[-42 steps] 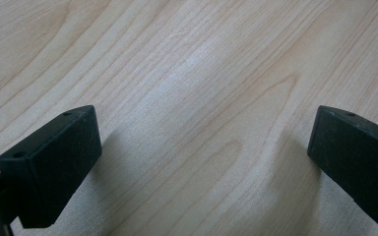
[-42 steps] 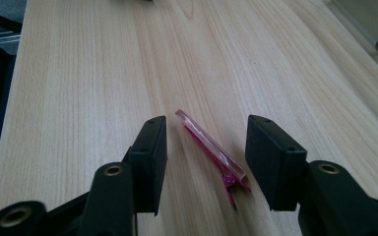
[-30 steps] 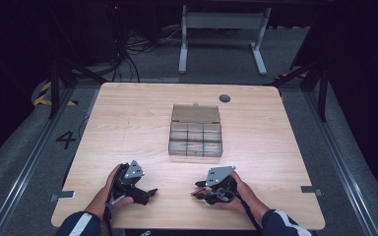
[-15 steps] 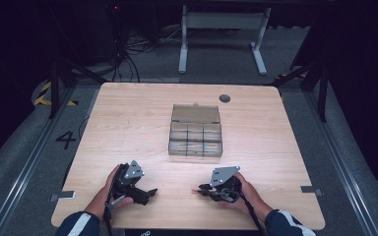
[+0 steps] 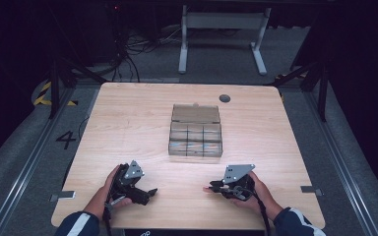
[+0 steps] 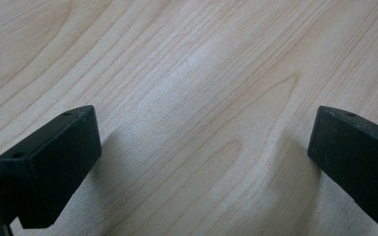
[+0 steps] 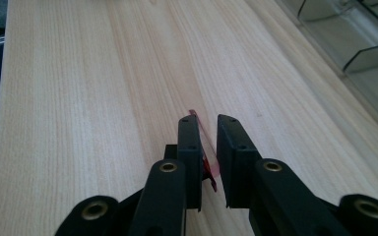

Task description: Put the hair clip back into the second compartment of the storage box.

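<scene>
Right tool (image 7: 207,130) pinching thin red piece (image 7: 203,129), left tool (image 6: 202,147) spread over table (image 6: 187,73)

The surface (image 5: 128,123) is bare wood on the left and right sides, so a gripper could slide there with nothing in the way. One thing stands in the middle: a clear box (image 5: 195,137) with little walls inside and its lid open at the back. The wood between the left gripper (image 5: 145,194) and the right gripper (image 5: 211,188) is bare. The box is well apart from both. A small dark round spot (image 5: 225,98) lies flat near the far edge.
</scene>
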### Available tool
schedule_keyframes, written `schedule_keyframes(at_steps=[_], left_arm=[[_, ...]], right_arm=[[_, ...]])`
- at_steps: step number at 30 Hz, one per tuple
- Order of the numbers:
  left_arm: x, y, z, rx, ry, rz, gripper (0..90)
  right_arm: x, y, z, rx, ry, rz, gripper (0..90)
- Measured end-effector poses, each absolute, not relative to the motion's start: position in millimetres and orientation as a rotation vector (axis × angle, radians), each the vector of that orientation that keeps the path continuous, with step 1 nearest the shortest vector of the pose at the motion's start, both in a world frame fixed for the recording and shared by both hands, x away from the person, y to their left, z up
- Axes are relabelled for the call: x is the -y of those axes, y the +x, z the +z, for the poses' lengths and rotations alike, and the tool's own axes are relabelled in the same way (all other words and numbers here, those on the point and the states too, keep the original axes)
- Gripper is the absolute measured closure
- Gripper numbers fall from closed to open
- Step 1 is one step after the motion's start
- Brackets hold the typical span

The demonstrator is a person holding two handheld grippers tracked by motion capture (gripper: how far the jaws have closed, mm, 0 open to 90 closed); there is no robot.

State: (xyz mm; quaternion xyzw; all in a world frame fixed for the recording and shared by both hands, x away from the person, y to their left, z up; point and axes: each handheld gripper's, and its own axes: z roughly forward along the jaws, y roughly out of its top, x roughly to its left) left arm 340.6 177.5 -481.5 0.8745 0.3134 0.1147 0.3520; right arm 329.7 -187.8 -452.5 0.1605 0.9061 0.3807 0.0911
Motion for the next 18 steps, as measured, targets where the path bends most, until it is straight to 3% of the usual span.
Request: schedule_keyframes(at_steps=[8,10,16,18], left_arm=[[-177.4,340.3,-481.5,-0.817,2.261,0.299,0.2],[-177.5,340.3,-481.5,-0.816,2.261,0.299,0.2],[-177.4,340.3,-481.5,-0.817,2.261,0.299,0.2],[-177.4,340.2,-481.5,-0.817,2.261,0.299,0.2]], right_arm=[[194.9,330.7,-446.5,-2.670,0.486,1.138,82.9],[195.6,331.0,-445.6,-2.671,0.482,1.134,90.0],[194.3,331.6,-448.1,-2.694,0.471,1.111,90.0],[193.0,330.8,-449.1,-2.694,0.472,1.106,85.3]])
